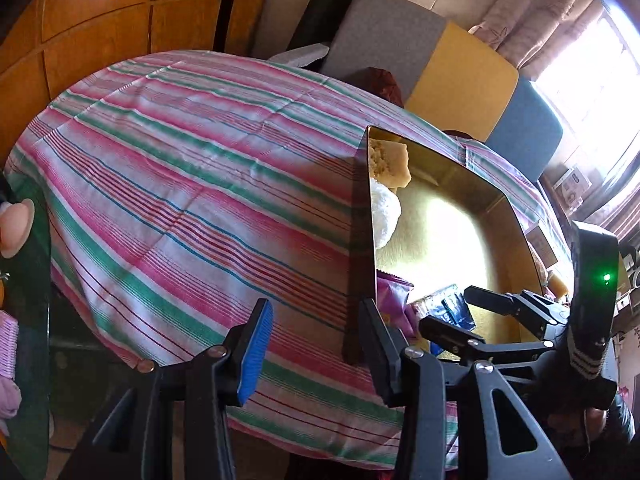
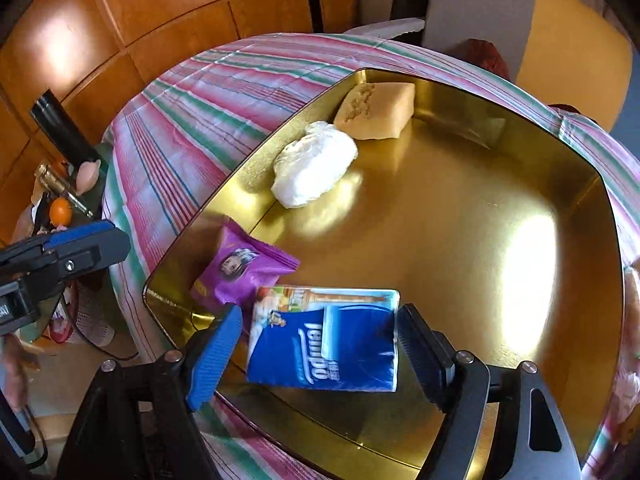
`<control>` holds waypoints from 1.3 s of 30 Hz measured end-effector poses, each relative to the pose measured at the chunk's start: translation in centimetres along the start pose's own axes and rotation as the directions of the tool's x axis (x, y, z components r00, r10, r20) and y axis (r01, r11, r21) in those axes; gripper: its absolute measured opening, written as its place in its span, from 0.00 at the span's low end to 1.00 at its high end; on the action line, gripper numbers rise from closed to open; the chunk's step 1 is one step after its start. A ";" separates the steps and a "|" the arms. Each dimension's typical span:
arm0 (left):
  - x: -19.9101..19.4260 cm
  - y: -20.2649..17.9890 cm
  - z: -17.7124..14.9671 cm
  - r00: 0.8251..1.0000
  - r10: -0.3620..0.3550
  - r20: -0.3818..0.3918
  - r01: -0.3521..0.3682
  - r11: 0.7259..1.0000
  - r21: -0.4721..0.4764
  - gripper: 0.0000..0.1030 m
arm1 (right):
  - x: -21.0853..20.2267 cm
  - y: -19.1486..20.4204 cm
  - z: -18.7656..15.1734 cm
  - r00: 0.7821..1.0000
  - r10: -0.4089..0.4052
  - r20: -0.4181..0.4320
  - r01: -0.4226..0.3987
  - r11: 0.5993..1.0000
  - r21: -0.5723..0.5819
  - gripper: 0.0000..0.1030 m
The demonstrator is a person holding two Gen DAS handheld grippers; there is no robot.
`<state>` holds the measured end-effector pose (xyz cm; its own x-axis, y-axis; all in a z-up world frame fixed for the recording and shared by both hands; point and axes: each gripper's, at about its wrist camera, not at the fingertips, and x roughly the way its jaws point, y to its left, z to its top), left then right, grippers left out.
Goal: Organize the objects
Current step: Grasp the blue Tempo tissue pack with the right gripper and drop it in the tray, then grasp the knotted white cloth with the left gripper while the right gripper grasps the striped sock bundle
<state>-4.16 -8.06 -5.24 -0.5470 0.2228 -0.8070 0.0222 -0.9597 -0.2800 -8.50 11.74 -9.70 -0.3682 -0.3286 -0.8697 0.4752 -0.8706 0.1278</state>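
Right wrist view: blue "Tempo" tissue pack (image 2: pixel 324 340) lies between the right hand-held gripper (image 2: pixel 320 344) — jaws wide, unclamped.

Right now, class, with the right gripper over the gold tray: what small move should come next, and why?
Probably lift the right gripper straight up and away. The blue tissue pack lies in the gold tray between its fingers, with gaps showing on both sides, beside the purple packet, so it looks already set down.

Bright window (image 1: pixel 600 52), curtains (image 1: pixel 532 8), orange wood-panelled wall (image 1: pixel 100 20).
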 end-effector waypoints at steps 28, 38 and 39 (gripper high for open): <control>-1.9 -10.3 -1.3 0.999 -0.006 0.032 -0.004 0.957 0.291 0.43 | -14.5 -10.2 -4.5 0.953 -0.172 0.248 0.120 0.970 0.209 0.87; -0.8 -15.8 -1.8 0.999 -0.048 -0.023 0.053 0.910 0.411 0.43 | -21.4 -22.4 -10.1 0.871 -0.443 0.214 0.335 0.852 0.402 0.89; -0.8 -16.5 -1.9 0.998 -0.055 -0.027 0.061 0.904 0.422 0.43 | -22.1 -24.2 -11.1 0.855 -0.480 0.197 0.359 0.822 0.442 0.89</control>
<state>-2.52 7.93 -0.96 -0.5247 0.2795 -0.8041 -0.3666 -0.9267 -0.0830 -2.99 44.17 1.09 -0.7006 0.0645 -0.7107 -0.0951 -0.9955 0.0034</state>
